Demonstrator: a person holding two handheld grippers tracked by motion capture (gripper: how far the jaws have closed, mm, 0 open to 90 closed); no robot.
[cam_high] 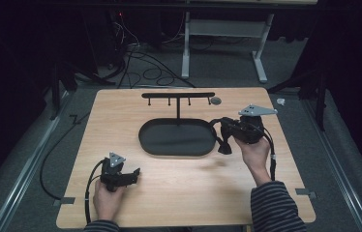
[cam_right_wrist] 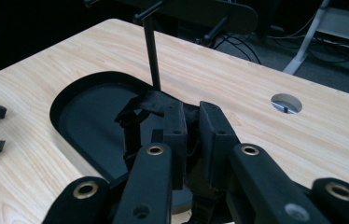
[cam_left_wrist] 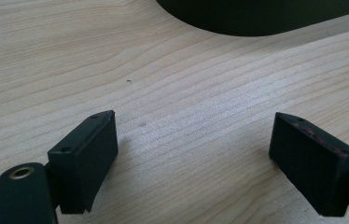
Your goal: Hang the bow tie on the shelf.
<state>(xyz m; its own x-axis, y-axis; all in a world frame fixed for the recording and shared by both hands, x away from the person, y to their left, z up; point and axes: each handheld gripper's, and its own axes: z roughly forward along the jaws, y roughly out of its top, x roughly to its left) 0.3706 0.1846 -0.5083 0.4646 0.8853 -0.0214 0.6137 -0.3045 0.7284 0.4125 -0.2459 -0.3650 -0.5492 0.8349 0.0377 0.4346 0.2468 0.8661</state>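
Observation:
A black oval tray (cam_high: pixel 143 140) lies mid-table, with a thin T-shaped rack (cam_high: pixel 178 108) of small hooks rising from its far side. My right gripper (cam_high: pixel 223 126) hovers at the tray's right end, shut on a black strap-like object (cam_high: pixel 224 144) that dangles toward the table. In the right gripper view the jaws (cam_right_wrist: pixel 191 112) pinch that strap (cam_right_wrist: pixel 137 109) above the tray (cam_right_wrist: pixel 84 116), with the rack post (cam_right_wrist: pixel 151 51) just beyond. My left gripper (cam_high: pixel 134 175) rests low at the front left, open; between its jaws (cam_left_wrist: pixel 193 135) I see bare wood, with the tray edge (cam_left_wrist: pixel 256 18) ahead.
A round cable hole (cam_high: pixel 215 100) sits in the tabletop right of the rack's bar. The wooden table (cam_high: pixel 184 193) has open surface in front of the tray. Cables and a white desk frame (cam_high: pixel 186 43) lie on the floor beyond the far edge.

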